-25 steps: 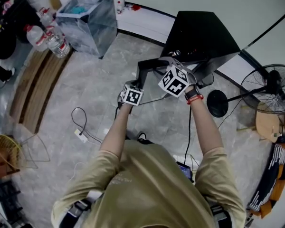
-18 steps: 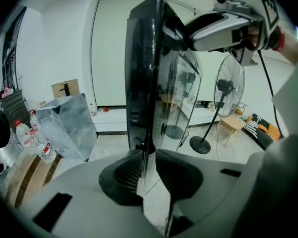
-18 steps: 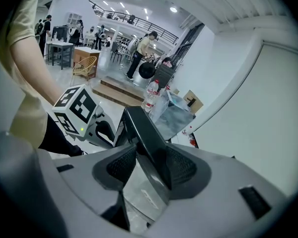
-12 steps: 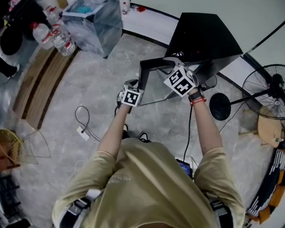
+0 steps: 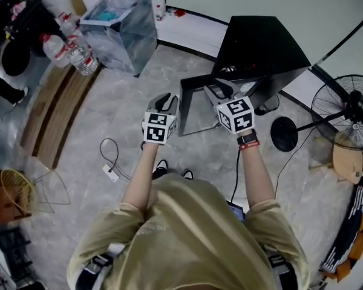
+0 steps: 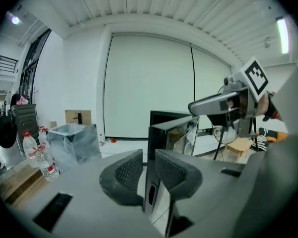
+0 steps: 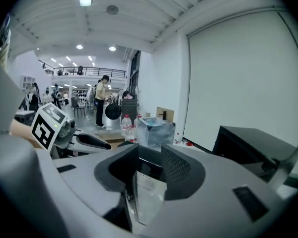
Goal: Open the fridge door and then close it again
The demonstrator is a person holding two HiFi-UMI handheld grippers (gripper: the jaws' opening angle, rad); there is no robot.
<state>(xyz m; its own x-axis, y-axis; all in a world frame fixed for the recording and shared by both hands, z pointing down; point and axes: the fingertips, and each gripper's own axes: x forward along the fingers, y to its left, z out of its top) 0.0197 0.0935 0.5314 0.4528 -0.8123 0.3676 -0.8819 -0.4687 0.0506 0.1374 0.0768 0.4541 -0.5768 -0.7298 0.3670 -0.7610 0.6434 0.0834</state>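
Fridge [image 5: 260, 41]: low black cabinet on the floor, just beyond the right gripper [image 5: 215, 90]
Fridge door [image 5: 183, 110]: stood swung wide out of the cabinet; free edge just ahead of the left gripper [image 5: 167, 99], top rail under the right gripper's tips
Left gripper jaws: only a narrow slit apart; in the left gripper view the door's dark free edge lined up with that slit, either in it or just past the tips; contact could not be judged
Right gripper jaws: clearly apart; the door's pale inner panel and dark rail showed in the gap; no pad was seen pressing on them, so judged unclamped
Why held so (judgement): left sat at the free edge, where a light push turns the door most easily; right sat nearer the cabinet end to steady and guide the swing
Step (judgement): opening done, closing not yet done
Next move (judgement): press the free edge round toward the cabinet, both grippers kept out of the closing gap
Risk: a thin edge could slip from so narrow a slit
Floor cable [image 5: 109, 156]: left of and behind the left gripper, apart from the door
Clear bin [image 5: 118, 26]: well ahead-left of the left gripper
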